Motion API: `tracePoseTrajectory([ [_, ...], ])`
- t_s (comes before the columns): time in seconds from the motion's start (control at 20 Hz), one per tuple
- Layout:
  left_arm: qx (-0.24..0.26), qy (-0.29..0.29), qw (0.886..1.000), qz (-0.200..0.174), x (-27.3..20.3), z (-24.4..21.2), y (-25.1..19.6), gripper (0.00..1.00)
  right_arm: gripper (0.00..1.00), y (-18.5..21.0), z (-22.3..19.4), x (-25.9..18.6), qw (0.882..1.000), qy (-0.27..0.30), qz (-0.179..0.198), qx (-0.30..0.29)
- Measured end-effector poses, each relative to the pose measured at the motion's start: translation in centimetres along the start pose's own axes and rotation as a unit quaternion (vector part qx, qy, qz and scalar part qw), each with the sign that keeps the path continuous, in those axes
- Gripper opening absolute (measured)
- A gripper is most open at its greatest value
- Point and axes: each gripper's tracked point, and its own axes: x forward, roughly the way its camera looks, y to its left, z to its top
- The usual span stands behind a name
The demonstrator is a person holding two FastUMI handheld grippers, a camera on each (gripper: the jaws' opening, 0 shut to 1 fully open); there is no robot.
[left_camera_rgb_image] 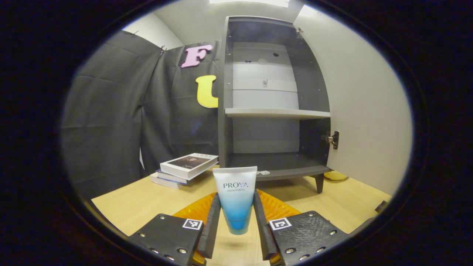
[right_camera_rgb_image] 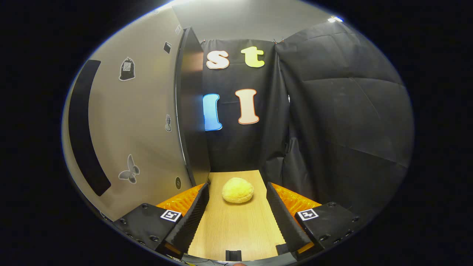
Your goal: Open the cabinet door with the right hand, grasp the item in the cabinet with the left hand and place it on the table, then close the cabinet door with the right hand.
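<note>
Both fingers of my left gripper [left_camera_rgb_image: 236, 225] press on the tube [left_camera_rgb_image: 235, 197], one on each side of its lower part, so the item is already out of the cabinet [left_camera_rgb_image: 273, 103] and I hold it in front of the open shelves. The tube stands upright between the fingers, cap end down and flat end up, and its long axis points down toward the table [left_camera_rgb_image: 147, 201], which lies directly under it. I see a soft shadow below the cap, so I judge the tube is just above the wood and not yet resting on it; the next move is a straight lowering, then letting go. My right gripper [right_camera_rgb_image: 238, 221] is open and holds nothing, and the door [right_camera_rgb_image: 147, 122] stands just to its left, swung wide. This hand is clearly the nearer one to the door, so closing should need only a push sideways. A yellow bun [right_camera_rgb_image: 238, 190] lies on the table ahead of it.
</note>
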Motion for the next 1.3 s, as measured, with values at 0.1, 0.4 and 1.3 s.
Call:
tracePoseTrajectory([
  [0.1, -0.007, 0.005, 1.0, -0.006, -0.2, -1.2, -0.4, 0.52, 0.98, -0.3, -0.3, 0.0, 1.0, 0.006, -0.004, -0.003],
  [0.4, -0.005, 0.044, 0.999, -0.005, -0.4, -5.2, -1.0, 0.52, 0.92, -0.1, -0.4, 0.0, 1.0, 0.016, -0.009, -0.009],
  [1.3, 0.002, 0.068, 0.998, 0.007, -2.5, -6.9, -1.3, 0.7, 0.98, 0.9, -0.4, 1.1, 1.0, 0.024, 0.007, -0.008],
])
